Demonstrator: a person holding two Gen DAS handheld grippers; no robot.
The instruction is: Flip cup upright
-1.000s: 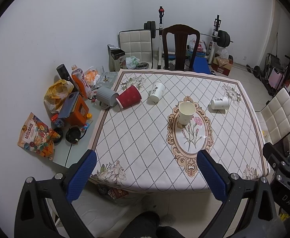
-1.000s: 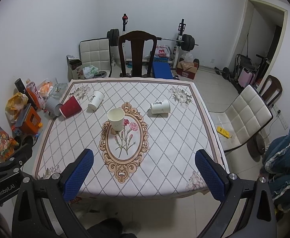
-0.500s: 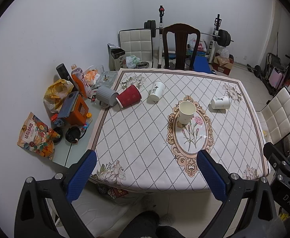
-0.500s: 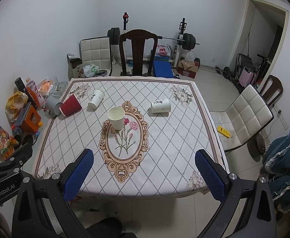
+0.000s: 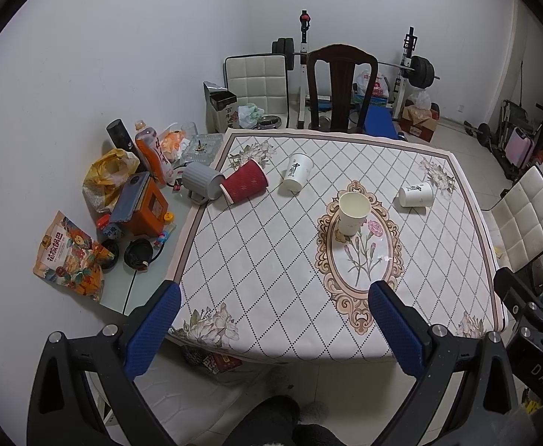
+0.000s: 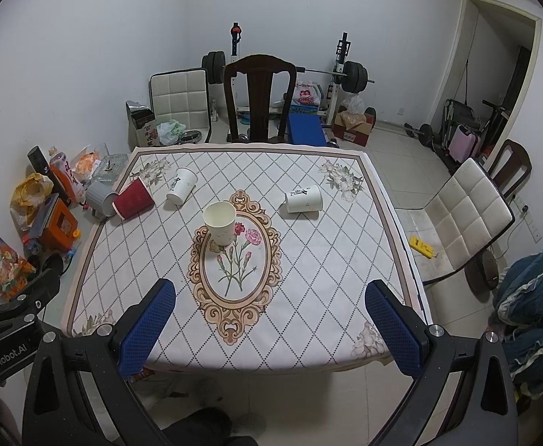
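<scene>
Home room, doubling as dining space and gym. Ahead of the jaws we see a dining table under a floral cloth; beyond it a dark wooden chair, a barbell rack and weight bench; right, a padded white chair.
</scene>
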